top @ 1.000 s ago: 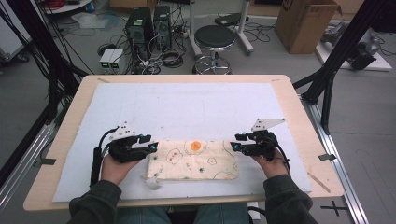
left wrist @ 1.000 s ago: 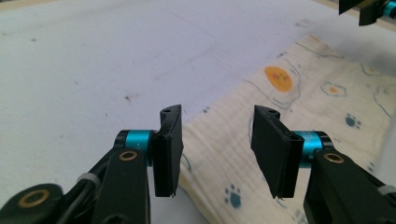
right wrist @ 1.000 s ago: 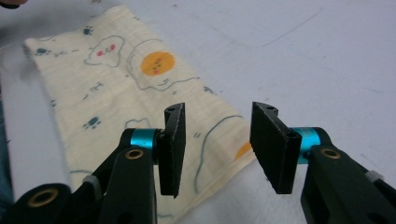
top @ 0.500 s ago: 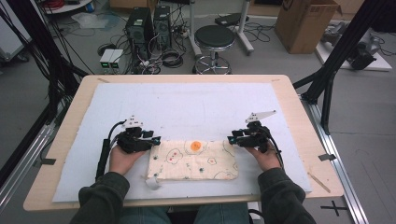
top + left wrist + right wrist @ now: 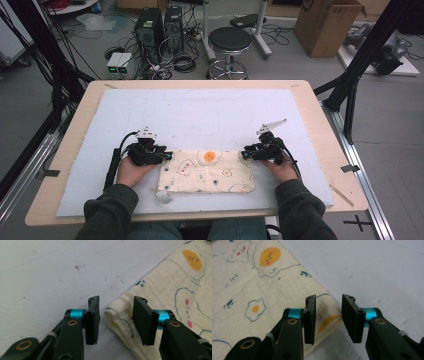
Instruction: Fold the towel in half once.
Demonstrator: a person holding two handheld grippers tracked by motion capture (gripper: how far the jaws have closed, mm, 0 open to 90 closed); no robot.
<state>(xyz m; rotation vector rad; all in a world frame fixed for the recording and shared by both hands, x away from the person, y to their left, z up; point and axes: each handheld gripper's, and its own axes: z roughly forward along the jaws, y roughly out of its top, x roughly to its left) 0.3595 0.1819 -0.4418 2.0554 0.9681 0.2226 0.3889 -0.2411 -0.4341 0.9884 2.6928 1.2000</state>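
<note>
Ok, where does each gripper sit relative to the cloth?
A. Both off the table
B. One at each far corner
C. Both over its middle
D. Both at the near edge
B: the left gripper and right gripper each straddle a far corner of the cloth.

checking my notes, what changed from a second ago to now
Both hands drew in toward the person, and the cloth now lies folded narrower. The left claw and right claw have just been closing, each astride a cloth corner, pads not yet pressing. The cloth stays on the white mat.
</note>
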